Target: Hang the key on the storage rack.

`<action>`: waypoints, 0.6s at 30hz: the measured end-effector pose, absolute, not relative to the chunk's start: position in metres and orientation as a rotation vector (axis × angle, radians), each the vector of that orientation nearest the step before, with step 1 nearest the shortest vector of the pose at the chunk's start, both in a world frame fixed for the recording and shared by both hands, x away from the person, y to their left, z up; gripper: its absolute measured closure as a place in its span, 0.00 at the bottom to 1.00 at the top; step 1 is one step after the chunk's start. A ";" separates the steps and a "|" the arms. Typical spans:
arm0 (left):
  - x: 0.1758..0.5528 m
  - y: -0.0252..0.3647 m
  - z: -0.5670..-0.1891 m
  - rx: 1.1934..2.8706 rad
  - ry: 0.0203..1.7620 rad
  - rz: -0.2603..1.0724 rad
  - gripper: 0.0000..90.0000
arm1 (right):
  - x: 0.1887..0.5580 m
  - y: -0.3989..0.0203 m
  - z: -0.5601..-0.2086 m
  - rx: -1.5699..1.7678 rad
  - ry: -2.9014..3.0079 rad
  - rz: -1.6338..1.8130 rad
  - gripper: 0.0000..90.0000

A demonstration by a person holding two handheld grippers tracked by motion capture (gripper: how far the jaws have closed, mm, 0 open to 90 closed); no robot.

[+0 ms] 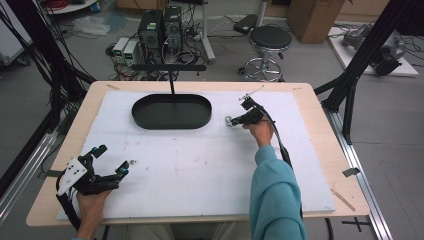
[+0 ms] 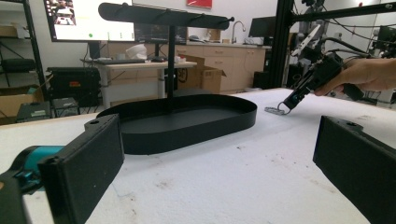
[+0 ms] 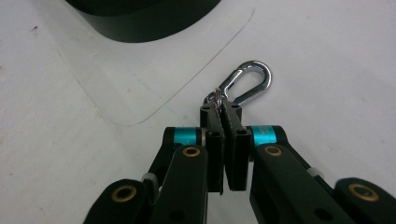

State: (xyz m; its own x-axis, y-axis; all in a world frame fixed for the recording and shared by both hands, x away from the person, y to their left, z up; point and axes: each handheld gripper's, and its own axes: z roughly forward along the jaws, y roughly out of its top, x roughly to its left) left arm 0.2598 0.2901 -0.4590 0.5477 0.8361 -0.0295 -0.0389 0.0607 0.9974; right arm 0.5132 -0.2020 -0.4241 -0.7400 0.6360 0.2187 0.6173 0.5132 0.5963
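Fingers [image 3: 232, 140] of right gripper [image 3: 223, 112] pinch carabiner [image 3: 247, 81]; black tray [image 1: 171, 111] just beside; left gripper [image 1: 111, 160] agape, well apart.

One shiny silver metal snap hook [image 3: 250, 81] with a small ring lies on the one surface [image 1: 310, 165], which carries one white foam mat [image 1: 200, 165]. One black oval metal tray [image 1: 171, 111] stands there, with one black T-shaped hanger bar [image 1: 168, 67] rising from it. Two black hand-held tools are at work: the left tool [image 1: 111, 162] and the right tool [image 1: 234, 120]. One small pale bit [image 1: 133, 162], too small to tell what it is, lies by the left one.
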 end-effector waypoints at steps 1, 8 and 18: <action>0.260 0.290 -0.459 1.356 0.761 0.769 0.03 | 0.513 -0.201 -0.424 1.095 2.714 1.044 0.99; 0.260 0.291 -0.459 1.351 0.765 0.766 0.03 | 0.510 -0.198 -0.420 1.061 2.707 1.095 0.99; 0.262 0.292 -0.458 1.327 0.815 0.766 0.03 | 0.499 -0.203 -0.400 0.964 2.662 1.214 0.99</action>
State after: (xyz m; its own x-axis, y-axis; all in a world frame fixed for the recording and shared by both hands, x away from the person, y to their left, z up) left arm 0.2618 0.2921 -0.4584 0.5162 0.8536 -0.0703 -0.0174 0.0925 0.9956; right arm 0.4987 -0.2026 -0.3998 -0.8025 0.5642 0.1940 0.5163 0.4939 0.6996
